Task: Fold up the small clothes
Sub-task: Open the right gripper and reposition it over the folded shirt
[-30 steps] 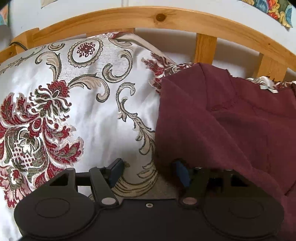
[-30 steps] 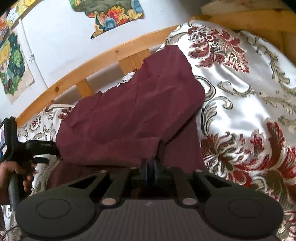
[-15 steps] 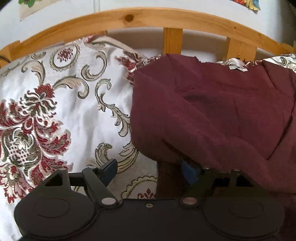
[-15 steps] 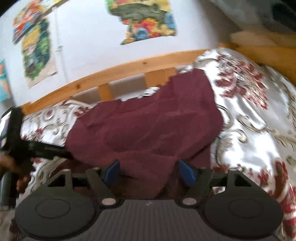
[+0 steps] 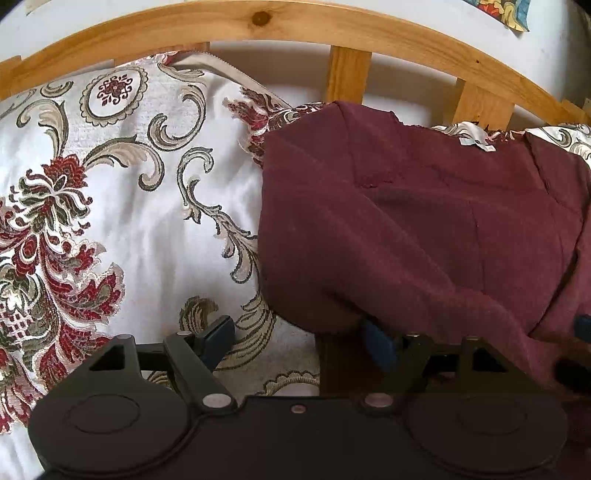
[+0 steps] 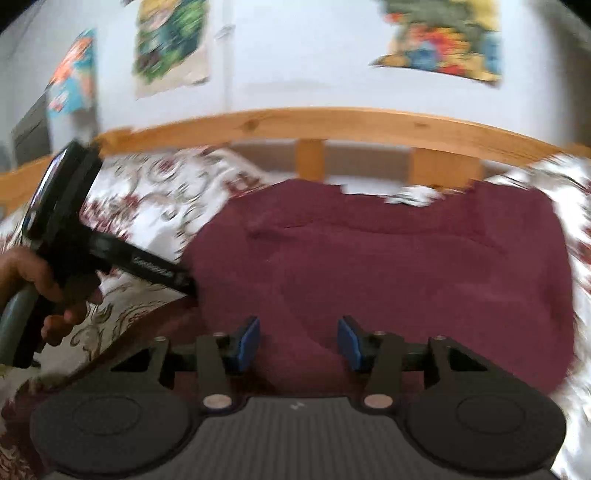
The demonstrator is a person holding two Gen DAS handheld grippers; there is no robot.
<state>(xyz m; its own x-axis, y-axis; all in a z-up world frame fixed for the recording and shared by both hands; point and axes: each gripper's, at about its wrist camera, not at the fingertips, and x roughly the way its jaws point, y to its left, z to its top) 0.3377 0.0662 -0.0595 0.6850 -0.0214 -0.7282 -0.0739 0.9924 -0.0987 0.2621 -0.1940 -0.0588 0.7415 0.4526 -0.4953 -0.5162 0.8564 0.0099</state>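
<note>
A maroon garment (image 5: pixel 424 229) lies folded over on the floral bedspread (image 5: pixel 110 221), its far edge near the wooden rail. My left gripper (image 5: pixel 299 336) is open at the garment's near left corner. Its left pad rests over bare bedspread, and its right pad is partly under the cloth's drooping edge. In the right wrist view the garment (image 6: pixel 388 266) spreads wide. My right gripper (image 6: pixel 299 343) hovers over its near edge with the jaws closing. Cloth shows behind the blue pads (image 6: pixel 247 343), but neither pad presses on it. A hand (image 6: pixel 48 291) holds the left gripper's handle at the left.
A curved wooden bed rail (image 5: pixel 295 26) with upright slats (image 5: pixel 347 74) runs along the far side. Behind it is a white wall with colourful posters (image 6: pixel 170 40). Bedspread lies bare to the left of the garment and at its right edge (image 6: pixel 580 229).
My right gripper let go of the fold it pinched, opened, rolled level and drew back, then began narrowing. My left gripper opened wider. The garment now lies flatter.
</note>
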